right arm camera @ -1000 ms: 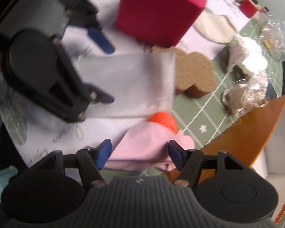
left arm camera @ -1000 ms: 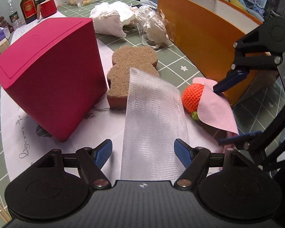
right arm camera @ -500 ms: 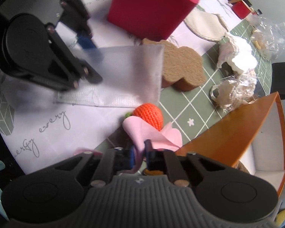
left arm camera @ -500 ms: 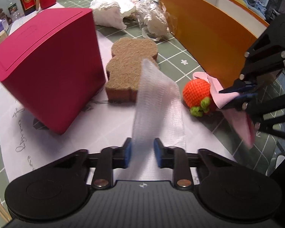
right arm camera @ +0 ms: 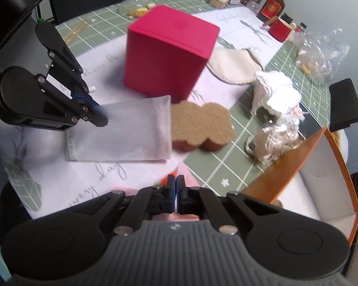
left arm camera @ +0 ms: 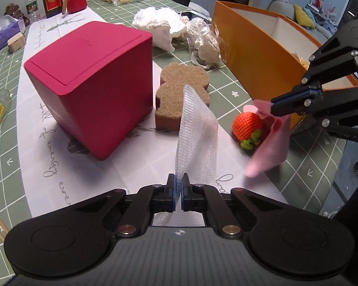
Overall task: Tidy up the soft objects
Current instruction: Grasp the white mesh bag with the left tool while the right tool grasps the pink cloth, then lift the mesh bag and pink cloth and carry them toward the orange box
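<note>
The left gripper (left arm camera: 178, 188) has its fingers pressed together on the near edge of the white mesh pouch (left arm camera: 198, 140). The pouch runs away from the fingers, with its long axis pointing forward toward the brown fibre sponge (left arm camera: 181, 95); its near end is lifted, and in the right wrist view its far part seems to lie on the bench (left arm camera: 238, 90). The right gripper (right arm camera: 175, 186) also has its fingers together, clamped on the pink cloth (left arm camera: 272, 143), which hangs down from them, free of the bench. Just beside the cloth, on the side of the pouch, the orange knitted strawberry (left arm camera: 247, 126) lies on the bench.

The orange box (left arm camera: 255, 54) stands open beyond the right gripper, so the right hand is the nearer one to it; I judge the cloth should go there. Only a white wall inside and something yellowish at the bottom can be seen. The red box (left arm camera: 93, 85) stands closed, left of the sponge, on the white paper runner (left arm camera: 59, 166).
</note>
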Available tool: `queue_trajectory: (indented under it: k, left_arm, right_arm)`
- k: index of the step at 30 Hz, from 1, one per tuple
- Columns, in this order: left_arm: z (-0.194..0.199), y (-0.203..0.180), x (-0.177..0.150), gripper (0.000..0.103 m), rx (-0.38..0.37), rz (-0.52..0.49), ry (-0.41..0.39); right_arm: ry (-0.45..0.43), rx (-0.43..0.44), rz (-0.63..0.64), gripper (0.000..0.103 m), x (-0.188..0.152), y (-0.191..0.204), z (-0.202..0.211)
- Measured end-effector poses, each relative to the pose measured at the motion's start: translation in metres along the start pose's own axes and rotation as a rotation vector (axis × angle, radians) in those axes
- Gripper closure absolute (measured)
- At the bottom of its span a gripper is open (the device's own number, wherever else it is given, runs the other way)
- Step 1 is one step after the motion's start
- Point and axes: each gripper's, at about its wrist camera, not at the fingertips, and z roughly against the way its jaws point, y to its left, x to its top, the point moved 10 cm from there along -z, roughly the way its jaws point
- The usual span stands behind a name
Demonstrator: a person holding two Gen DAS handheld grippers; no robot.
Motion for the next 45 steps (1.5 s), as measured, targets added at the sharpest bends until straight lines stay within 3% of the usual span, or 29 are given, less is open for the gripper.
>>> queue_trajectory:
  k: [6,8,10,11,17,18,19,20,21,22,24,27,29,34,36,37,38,40,45]
  left_arm:
    - [-0.007,0.007,-0.010,0.099,0.024,0.001,0.030]
    - [-0.006,0.007,-0.013,0.099,0.020,-0.003,0.032]
    - [-0.006,0.007,-0.014,0.099,0.014,-0.002,0.033]
    - [-0.006,0.007,-0.015,0.099,0.011,0.000,0.035]
    - [-0.009,0.005,-0.017,0.099,0.002,-0.004,0.044]
    - [-0.010,0.004,-0.016,0.098,0.004,-0.006,0.044]
    - [-0.011,0.004,-0.016,0.097,0.006,-0.009,0.043]
    - [-0.012,0.003,-0.016,0.096,0.007,-0.011,0.041]
    - [-0.013,0.002,-0.015,0.096,0.007,-0.012,0.038]
    - [-0.014,0.002,-0.016,0.095,0.004,-0.009,0.039]
    - [-0.019,0.001,-0.018,0.090,-0.003,0.003,0.054]
    - [-0.027,0.001,-0.023,0.063,-0.020,0.012,0.080]
    - [-0.029,-0.001,-0.025,0.032,-0.014,-0.005,0.079]
    - [-0.032,-0.003,-0.025,0.021,-0.003,0.001,0.069]
    - [-0.033,-0.004,-0.023,0.031,-0.002,0.013,0.056]
    - [-0.033,-0.005,-0.021,0.049,0.001,0.018,0.043]
    - [-0.033,-0.006,-0.019,0.075,0.011,0.016,0.038]
    - [-0.035,-0.007,-0.017,0.102,0.034,0.003,0.065]
    - [-0.024,-0.003,-0.008,0.103,0.039,0.024,0.034]
  right_arm:
    - [0.060,0.031,0.046,0.102,-0.007,0.013,-0.017]
    - [0.053,0.037,0.058,0.096,-0.008,0.016,-0.017]
    - [0.065,0.070,0.071,0.051,-0.014,0.021,-0.017]
    - [0.074,0.078,0.093,0.050,-0.019,0.026,-0.019]
    - [0.159,0.099,0.162,0.053,-0.043,0.045,-0.041]
    - [0.174,0.098,0.166,0.057,-0.047,0.046,-0.046]
    - [0.187,0.095,0.170,0.069,-0.050,0.046,-0.052]
    - [0.187,0.087,0.170,0.071,-0.051,0.046,-0.056]
    - [0.175,0.093,0.159,0.094,-0.048,0.044,-0.057]
    - [0.180,0.084,0.150,0.103,-0.047,0.041,-0.058]
    - [0.169,0.072,0.135,0.103,-0.043,0.036,-0.055]
    - [0.124,0.079,0.095,0.103,-0.034,0.029,-0.043]
    - [0.096,0.076,0.071,0.103,-0.028,0.024,-0.036]
    - [0.057,0.079,0.025,0.103,-0.018,0.016,-0.027]
    - [0.034,0.079,0.006,0.103,-0.013,0.013,-0.021]
    - [0.021,0.077,-0.003,0.103,-0.009,0.012,-0.018]
    - [0.007,0.073,-0.013,0.103,-0.006,0.010,-0.014]
    - [-0.028,0.082,-0.042,0.103,0.001,0.005,-0.006]
    - [-0.101,0.080,-0.090,0.103,0.016,-0.006,0.009]
